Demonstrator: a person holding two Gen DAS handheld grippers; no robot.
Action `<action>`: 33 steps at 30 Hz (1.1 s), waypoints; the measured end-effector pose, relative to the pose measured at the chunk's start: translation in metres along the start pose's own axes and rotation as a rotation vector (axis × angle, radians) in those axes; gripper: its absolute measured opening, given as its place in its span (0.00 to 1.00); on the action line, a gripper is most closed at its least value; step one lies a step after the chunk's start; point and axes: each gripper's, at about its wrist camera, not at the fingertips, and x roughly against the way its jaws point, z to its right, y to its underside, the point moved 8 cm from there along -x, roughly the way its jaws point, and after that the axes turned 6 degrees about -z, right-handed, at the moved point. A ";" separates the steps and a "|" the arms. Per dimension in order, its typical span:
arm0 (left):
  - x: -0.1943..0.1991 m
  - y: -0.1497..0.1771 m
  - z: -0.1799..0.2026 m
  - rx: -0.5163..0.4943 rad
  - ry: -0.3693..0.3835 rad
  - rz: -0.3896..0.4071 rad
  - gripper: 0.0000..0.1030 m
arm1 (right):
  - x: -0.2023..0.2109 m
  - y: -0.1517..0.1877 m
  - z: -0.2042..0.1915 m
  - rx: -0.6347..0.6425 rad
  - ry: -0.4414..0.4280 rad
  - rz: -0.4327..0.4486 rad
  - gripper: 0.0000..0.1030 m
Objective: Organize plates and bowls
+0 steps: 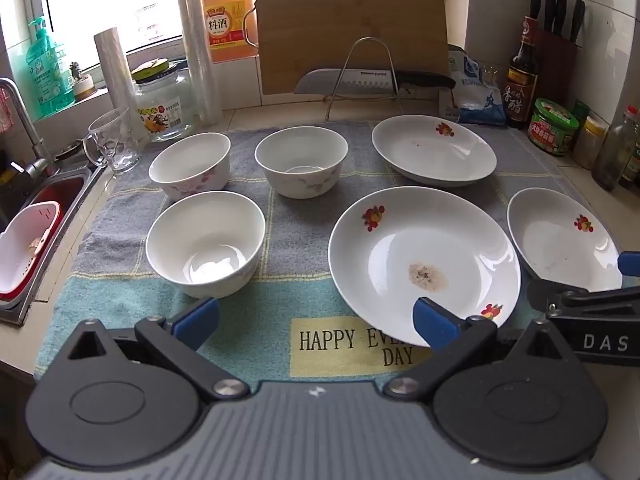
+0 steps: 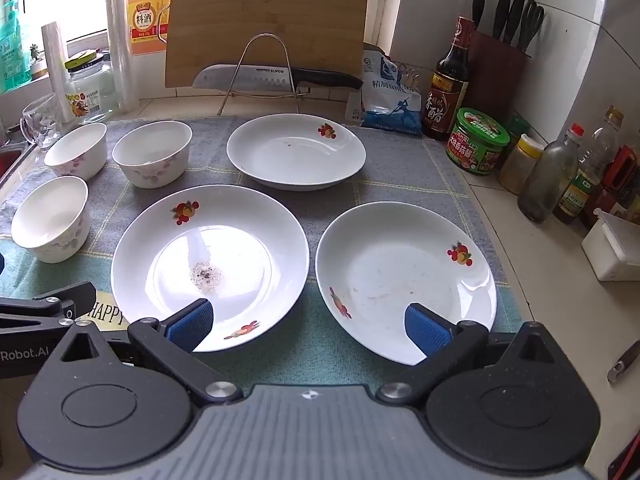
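Note:
Three white bowls stand on the towel's left: near bowl (image 1: 206, 242), far-left bowl (image 1: 190, 168), far-middle bowl (image 1: 301, 161). Three white plates with fruit prints lie to the right: a stained middle plate (image 1: 424, 260) (image 2: 210, 264), a far plate (image 1: 434, 150) (image 2: 296, 151), a right plate (image 1: 560, 240) (image 2: 404, 276). My left gripper (image 1: 316, 320) is open and empty, low over the towel's front edge. My right gripper (image 2: 308, 326) is open and empty, between the near rims of the middle and right plates.
A grey-and-teal towel (image 1: 280, 220) covers the counter. A sink (image 1: 44, 200) with a red-and-white basket lies left. A glass mug (image 1: 114, 142), jar, cutting board (image 1: 352, 24), knife rack, sauce bottles (image 2: 450, 80) and a knife block ring the back and right.

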 end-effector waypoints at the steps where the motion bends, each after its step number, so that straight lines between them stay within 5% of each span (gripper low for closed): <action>1: 0.000 0.000 0.000 0.000 0.000 0.000 0.99 | 0.000 0.000 0.000 0.001 0.001 0.001 1.00; 33: 0.002 -0.002 0.002 -0.002 0.001 0.003 0.99 | 0.004 -0.002 0.004 0.007 0.010 0.005 1.00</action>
